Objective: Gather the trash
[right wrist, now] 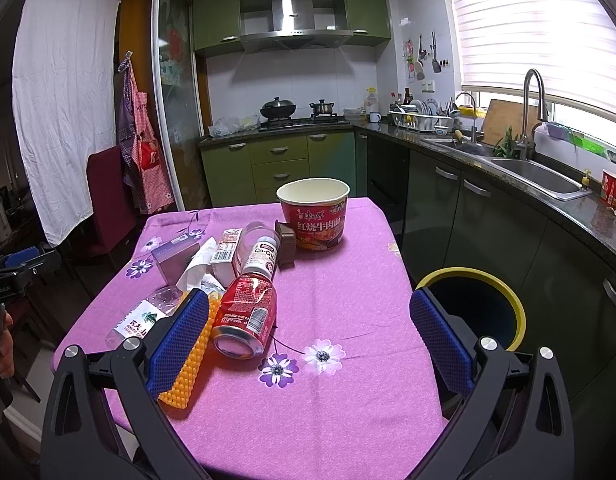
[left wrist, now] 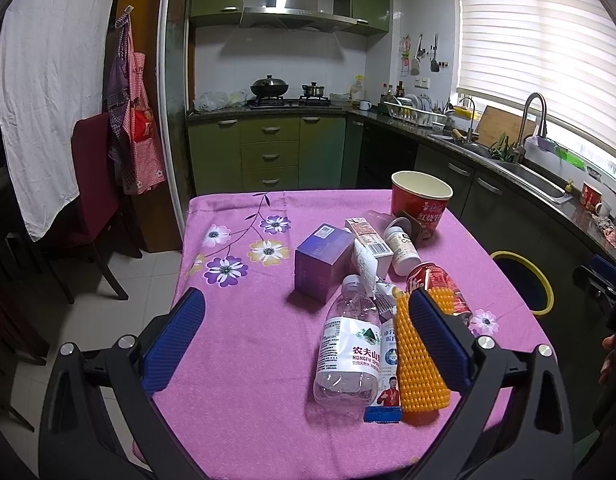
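Both tools hung wide open over the pink tablecloth (right wrist: 348, 280), nothing between the fingers of either. The right gripper (right wrist: 308, 336) framed the red soda can (right wrist: 246, 316), which lay on its side, base toward the camera, just inside that gripper's left finger. The left gripper (left wrist: 308, 332) looked down on the clear water bottle (left wrist: 350, 344), also lying flat, with the orange foam sleeve (left wrist: 418, 364) beside it and a wrapper between them.

The trash sat in one loose heap: purple box (left wrist: 322, 260), crumpled tissue (right wrist: 196, 264), small carton (left wrist: 370, 240), supplement bottle (right wrist: 262, 258) and the noodle cup (right wrist: 314, 216) at the far end. The yellow-rimmed bin (right wrist: 504, 296) stood just off the table's right edge (handy for the right hand).

My read: the can was the natural first pick. Closing across its round body near the middle would have kept it from rolling or squirting out; a gentle squeeze, since thin cans dent. The short carry to the bin looked clear.
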`<state>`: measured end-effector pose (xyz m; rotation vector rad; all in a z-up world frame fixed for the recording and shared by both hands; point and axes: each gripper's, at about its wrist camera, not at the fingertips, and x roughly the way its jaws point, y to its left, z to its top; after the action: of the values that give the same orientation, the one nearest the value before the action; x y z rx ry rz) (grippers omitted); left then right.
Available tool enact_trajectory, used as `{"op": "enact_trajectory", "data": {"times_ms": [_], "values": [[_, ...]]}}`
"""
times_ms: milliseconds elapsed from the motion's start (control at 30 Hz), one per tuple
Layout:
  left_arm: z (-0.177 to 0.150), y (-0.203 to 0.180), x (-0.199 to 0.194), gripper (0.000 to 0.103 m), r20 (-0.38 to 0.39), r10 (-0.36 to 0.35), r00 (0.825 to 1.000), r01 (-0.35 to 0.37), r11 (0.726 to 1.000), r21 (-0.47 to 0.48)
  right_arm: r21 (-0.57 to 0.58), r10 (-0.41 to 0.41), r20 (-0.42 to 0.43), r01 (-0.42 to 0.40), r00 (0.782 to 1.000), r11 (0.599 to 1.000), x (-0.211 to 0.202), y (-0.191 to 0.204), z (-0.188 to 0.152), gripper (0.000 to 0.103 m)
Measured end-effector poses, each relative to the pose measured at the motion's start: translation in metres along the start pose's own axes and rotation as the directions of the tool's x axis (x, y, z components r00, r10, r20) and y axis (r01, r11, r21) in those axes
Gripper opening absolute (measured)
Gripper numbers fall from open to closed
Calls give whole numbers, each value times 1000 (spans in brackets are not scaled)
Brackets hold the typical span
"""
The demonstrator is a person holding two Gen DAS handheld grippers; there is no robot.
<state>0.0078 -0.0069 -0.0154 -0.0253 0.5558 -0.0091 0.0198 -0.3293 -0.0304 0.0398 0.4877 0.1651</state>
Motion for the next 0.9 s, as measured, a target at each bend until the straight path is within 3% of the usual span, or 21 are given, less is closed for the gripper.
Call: {"op": "enact_trajectory", "data": {"times_ms": [900], "values": [[-4,-2,2,97,-12,1,1000,-1,1000,1,9,2,-18,-2,1000,1000,6,-3,-1,99]]}}
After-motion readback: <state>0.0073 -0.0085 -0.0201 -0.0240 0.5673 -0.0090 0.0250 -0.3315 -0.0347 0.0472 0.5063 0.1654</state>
